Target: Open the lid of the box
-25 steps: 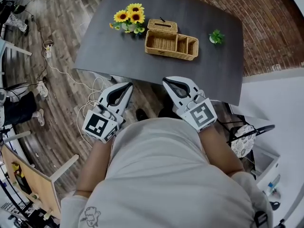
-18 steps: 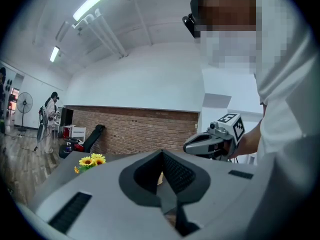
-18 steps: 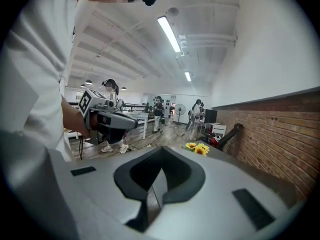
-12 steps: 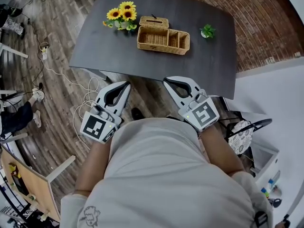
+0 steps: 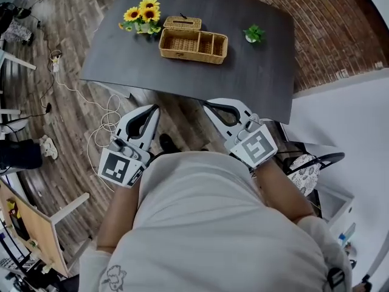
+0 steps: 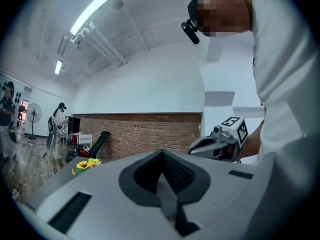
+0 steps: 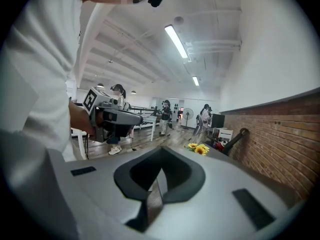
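Wicker, light brown: the box [image 5: 193, 44] on the dark grey table [image 5: 121, 66], toward the far side, compartments open to above. Behind it, at the back edge, the lid [image 5: 183, 23], already raised. Just beside the box at one end, sunflowers [image 5: 141, 14]; past the other end, a little apart, a small green plant [image 5: 253, 34]. Close to the person's body, off the table and well apart from the box: left gripper [image 5: 153, 109] and right gripper [image 5: 209, 106], side by side, tips toward the table. Both with jaws pressed together, nothing between them. Beyond the closed left tips, only a brick wall [image 6: 150, 134].
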The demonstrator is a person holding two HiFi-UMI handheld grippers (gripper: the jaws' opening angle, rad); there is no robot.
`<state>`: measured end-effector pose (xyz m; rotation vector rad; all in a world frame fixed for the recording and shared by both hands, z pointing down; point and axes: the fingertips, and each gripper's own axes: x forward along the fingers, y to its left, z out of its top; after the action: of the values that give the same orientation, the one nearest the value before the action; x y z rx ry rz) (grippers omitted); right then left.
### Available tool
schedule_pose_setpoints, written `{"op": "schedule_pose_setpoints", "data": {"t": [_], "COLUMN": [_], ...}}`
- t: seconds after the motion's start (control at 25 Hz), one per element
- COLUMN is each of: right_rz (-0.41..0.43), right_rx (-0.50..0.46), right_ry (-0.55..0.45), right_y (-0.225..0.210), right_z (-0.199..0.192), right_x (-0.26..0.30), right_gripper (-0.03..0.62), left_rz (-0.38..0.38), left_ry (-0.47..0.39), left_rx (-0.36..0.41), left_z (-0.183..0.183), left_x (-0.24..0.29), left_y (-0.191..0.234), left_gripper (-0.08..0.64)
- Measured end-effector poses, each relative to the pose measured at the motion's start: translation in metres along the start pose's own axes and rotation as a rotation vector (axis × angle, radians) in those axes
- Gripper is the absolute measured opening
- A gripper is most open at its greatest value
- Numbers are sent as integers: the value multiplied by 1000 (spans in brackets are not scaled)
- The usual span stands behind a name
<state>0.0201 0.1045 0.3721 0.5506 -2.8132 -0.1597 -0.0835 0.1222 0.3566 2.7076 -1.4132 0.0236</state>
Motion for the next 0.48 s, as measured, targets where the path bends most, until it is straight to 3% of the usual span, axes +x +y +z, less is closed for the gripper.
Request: {"op": "schedule_pose_setpoints", "data": {"t": [0.48], "right_rz": [-8], "right_rx": [39], "right_ry": [-40], "right_y": [15], "right_z": [-22], "right_x": [-82], "right_gripper": [6], "left_rz": [-9], "left_ry": [11], "left_rx": [3], "left_z": [-7], "left_x": [11], "left_y": [-84], "left_gripper": [11]}}
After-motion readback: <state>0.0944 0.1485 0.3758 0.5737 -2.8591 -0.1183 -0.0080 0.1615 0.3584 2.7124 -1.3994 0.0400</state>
